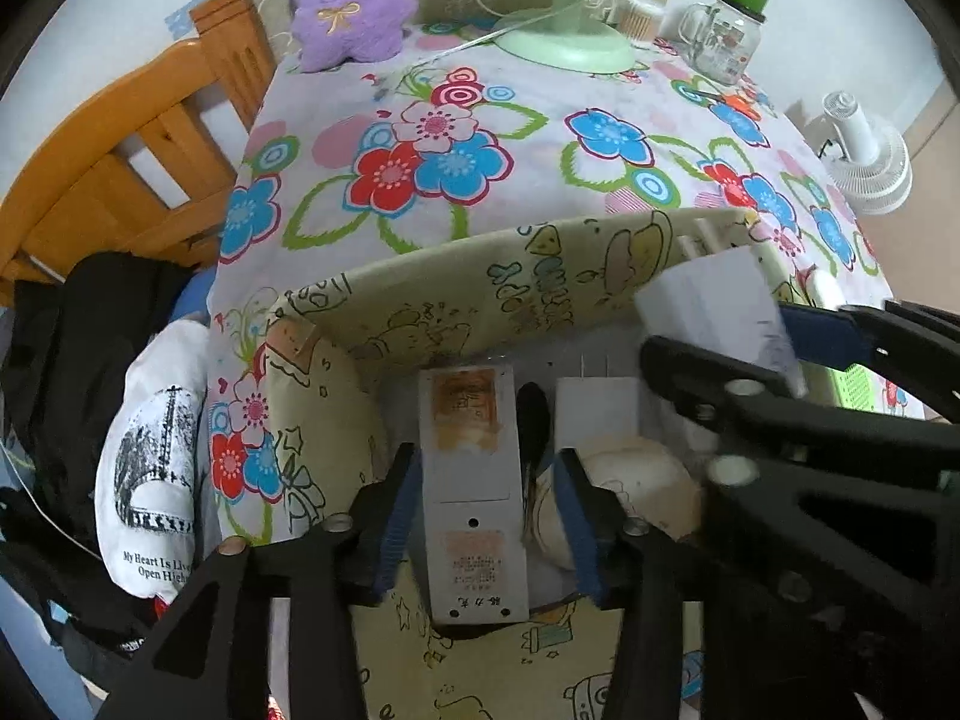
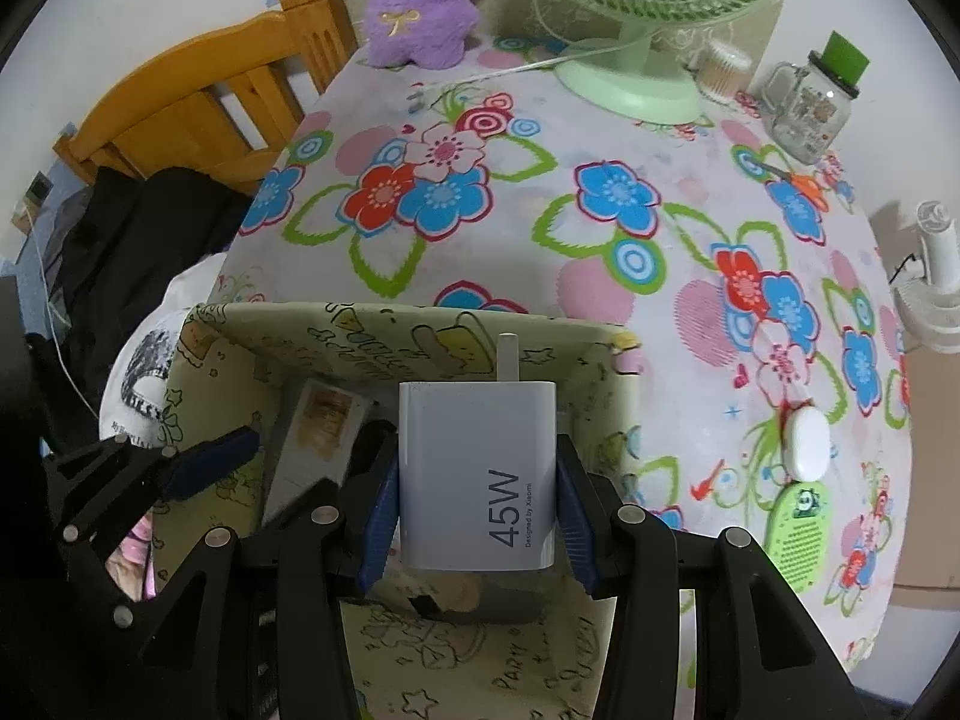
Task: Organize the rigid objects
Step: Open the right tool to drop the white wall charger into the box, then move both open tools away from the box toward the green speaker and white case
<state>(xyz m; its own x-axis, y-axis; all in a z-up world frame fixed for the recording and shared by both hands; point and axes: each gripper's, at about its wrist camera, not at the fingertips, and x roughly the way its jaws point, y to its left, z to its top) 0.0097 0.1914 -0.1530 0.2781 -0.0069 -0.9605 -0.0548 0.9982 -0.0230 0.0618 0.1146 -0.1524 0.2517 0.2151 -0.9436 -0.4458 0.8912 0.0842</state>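
Observation:
A yellow cartoon-print fabric box point(image 1: 480, 282) stands at the near edge of the flowered table. Inside it lies a grey remote-like device point(image 1: 471, 420), and my left gripper point(image 1: 486, 480) points down over it. Its blue pads straddle the device, with a visible gap on the right side, so it is open. A white adapter point(image 1: 600, 414) and a round cream object point(image 1: 636, 474) lie beside the device. My right gripper point(image 2: 477, 468) is shut on a white 45W charger point(image 2: 480, 420), held above the box point(image 2: 420, 336) with its prongs pointing away. The same charger point(image 1: 708, 300) shows at the right of the left wrist view.
On the table are a green fan point(image 2: 630, 90), a purple plush point(image 2: 420, 6), a glass jar with a green lid point(image 2: 810, 108), a white earbud case point(image 2: 807, 441) and a green card point(image 2: 801, 516). A wooden chair point(image 1: 120, 150) and dark clothing point(image 1: 90, 330) are at the left.

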